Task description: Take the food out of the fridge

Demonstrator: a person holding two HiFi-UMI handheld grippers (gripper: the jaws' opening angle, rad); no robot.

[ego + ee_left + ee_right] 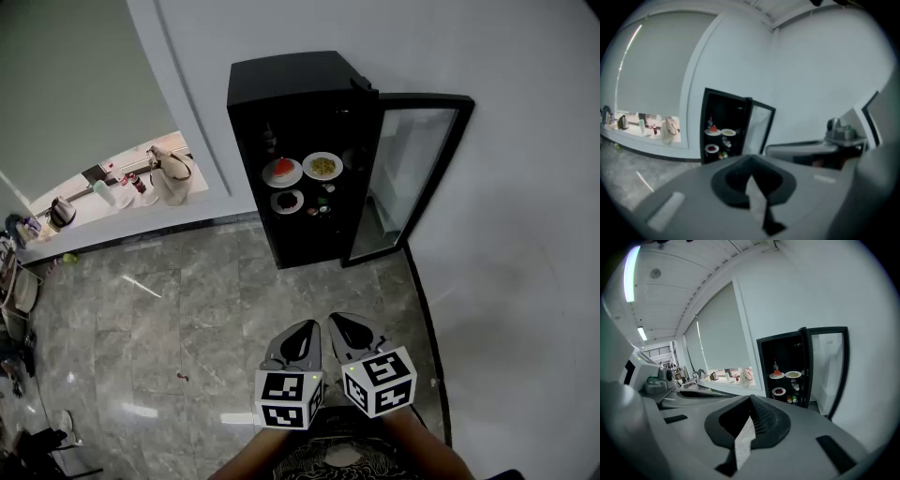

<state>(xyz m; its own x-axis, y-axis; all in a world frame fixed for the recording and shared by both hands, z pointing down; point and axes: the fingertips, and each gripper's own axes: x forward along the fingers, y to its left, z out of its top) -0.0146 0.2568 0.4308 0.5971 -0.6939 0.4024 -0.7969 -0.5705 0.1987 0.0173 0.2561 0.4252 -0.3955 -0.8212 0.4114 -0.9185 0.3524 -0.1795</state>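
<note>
A black mini fridge [300,94] stands against the white wall, and its glass door [412,173] is swung open to the right. On its shelves I see a plate of red food [282,172], a plate of yellow food [322,166], a plate of dark food [287,201] and small items [322,206]. My left gripper [311,325] and right gripper [336,320] are held side by side over the floor, well short of the fridge. Both are shut with nothing in them. The fridge also shows far ahead in the left gripper view [723,133] and the right gripper view [785,373].
A grey marble floor [187,319] lies between me and the fridge. At the left, a window ledge [112,211] carries a beige bag [169,175], a kettle [60,214] and bottles. Clutter lines the floor's left edge [19,309]. The white wall [525,234] runs along the right.
</note>
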